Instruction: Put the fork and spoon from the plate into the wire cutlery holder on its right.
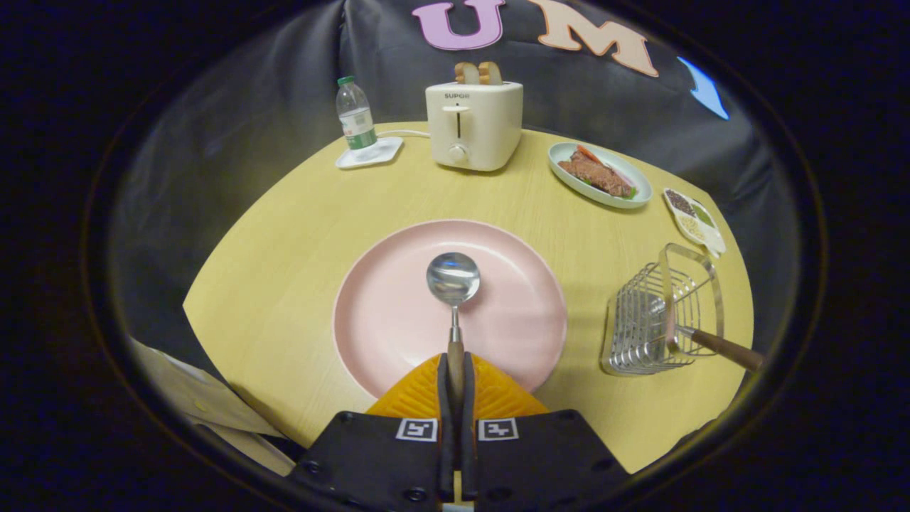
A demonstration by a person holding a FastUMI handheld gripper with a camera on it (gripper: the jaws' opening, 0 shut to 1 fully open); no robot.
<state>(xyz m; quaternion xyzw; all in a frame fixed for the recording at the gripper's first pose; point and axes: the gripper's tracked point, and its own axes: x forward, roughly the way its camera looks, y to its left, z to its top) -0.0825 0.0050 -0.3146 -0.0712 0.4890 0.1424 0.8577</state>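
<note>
The jaws were clamped on the spoon (pixel 453 291) handle above the pink plate (pixel 384 299), the wire cutlery holder (pixel 657 313) at right holding the fork (pixel 711 343).

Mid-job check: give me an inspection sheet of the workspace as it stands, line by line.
Surface: round wooden table, bare around the plate.
Job's things: spoon over the pink plate, its handle pinched in the claw; a wooden-handled utensil, seemingly the fork, lies in the wire cutlery holder to the plate's right.
Clutter: toaster with bread, water bottle on a white coaster, dish of food, small condiment tray.
Grippers: claw shut on the spoon handle.
Cables: white cord running from the toaster.
Surroundings: black cloth wall behind the table.
</note>
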